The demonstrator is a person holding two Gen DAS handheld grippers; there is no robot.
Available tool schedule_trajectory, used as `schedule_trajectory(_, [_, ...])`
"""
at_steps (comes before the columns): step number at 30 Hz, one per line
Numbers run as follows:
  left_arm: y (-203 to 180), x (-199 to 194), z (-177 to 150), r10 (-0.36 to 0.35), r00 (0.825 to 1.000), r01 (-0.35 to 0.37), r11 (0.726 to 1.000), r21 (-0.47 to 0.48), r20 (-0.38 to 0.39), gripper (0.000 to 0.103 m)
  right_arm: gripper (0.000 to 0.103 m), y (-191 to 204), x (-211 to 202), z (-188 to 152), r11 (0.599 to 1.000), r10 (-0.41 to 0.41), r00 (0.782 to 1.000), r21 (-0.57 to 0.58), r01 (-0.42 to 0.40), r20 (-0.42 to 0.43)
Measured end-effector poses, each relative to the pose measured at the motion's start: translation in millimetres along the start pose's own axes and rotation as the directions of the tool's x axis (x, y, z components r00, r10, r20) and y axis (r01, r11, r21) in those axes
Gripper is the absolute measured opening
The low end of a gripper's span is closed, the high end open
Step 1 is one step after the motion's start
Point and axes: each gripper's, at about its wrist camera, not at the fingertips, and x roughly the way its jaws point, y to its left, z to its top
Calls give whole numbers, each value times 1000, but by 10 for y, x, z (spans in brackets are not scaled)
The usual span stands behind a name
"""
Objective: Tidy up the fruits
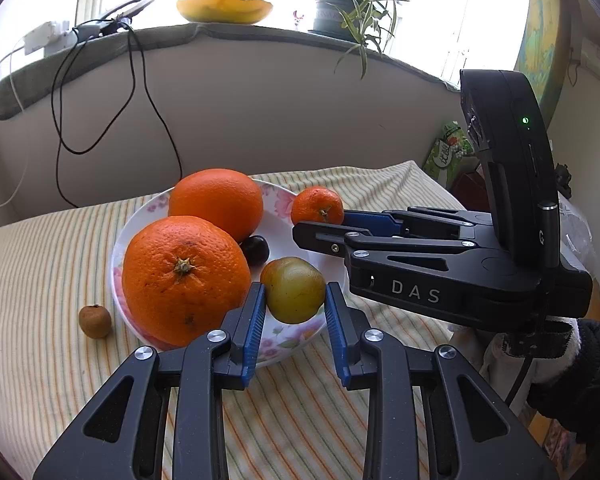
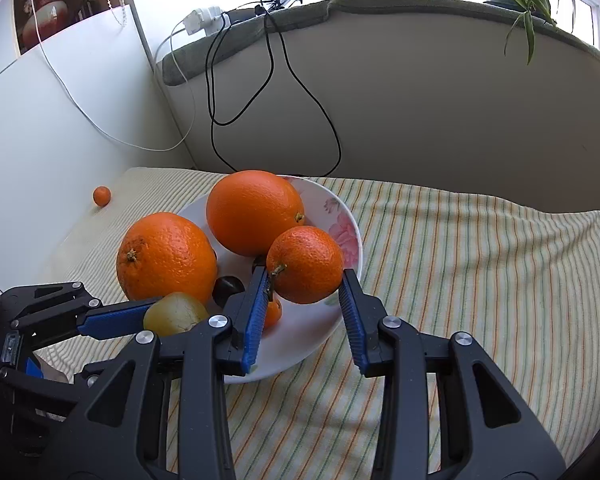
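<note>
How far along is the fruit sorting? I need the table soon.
Done: two large oranges and a dark fruit sit on the plate. In hand: the left tool brackets a yellow-green fruit, the right tool a mandarin, both over the plate. Left: a small brown fruit and a tiny orange one lie on the cloth.

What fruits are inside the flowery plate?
The plate holds two big oranges, a mandarin, a yellow-green fruit and a dark round fruit. A small orange fruit peeks out, mostly hidden behind the right tool's finger.
</note>
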Motion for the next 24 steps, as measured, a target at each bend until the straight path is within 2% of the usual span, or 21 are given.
schedule_trajectory(7, [-20, -28, 22, 10, 1000, -10, 1000, 3, 11, 34, 38, 40, -7, 12, 1000, -10, 1000, -17, 10, -2])
schedule_trajectory(9, [-26, -32, 24, 22, 1000, -23, 1000, 9, 13, 36, 42, 40, -14, 17, 1000, -15, 1000, -15, 15, 1])
schedule_trajectory(11, [-22, -31, 20, 22, 1000, -22, 1000, 7, 11, 36, 52, 33, -39, 21, 1000, -22, 1000, -15, 22, 13])
schedule_trajectory(14, [-46, -41, 8, 9, 1000, -9, 1000, 11, 12, 46, 67, 17, -89, 34, 999, -32, 999, -11, 32, 32])
schedule_trajectory(16, [-82, -46, -2, 19, 1000, -20, 1000, 22, 15, 51, 69, 10, -122, 44, 999, -34, 999, -9, 34, 42])
schedule_trajectory(21, [-88, -55, -16, 27, 1000, -27, 999, 22, 14, 52, 79, 10, -171, 56, 999, -34, 998, -2, 34, 57])
schedule_trajectory(24, [-91, -91, -20, 29, 999, -29, 999, 21, 20, 57, 81, 16, -189, 58, 1000, -29, 998, 2, 29, 63])
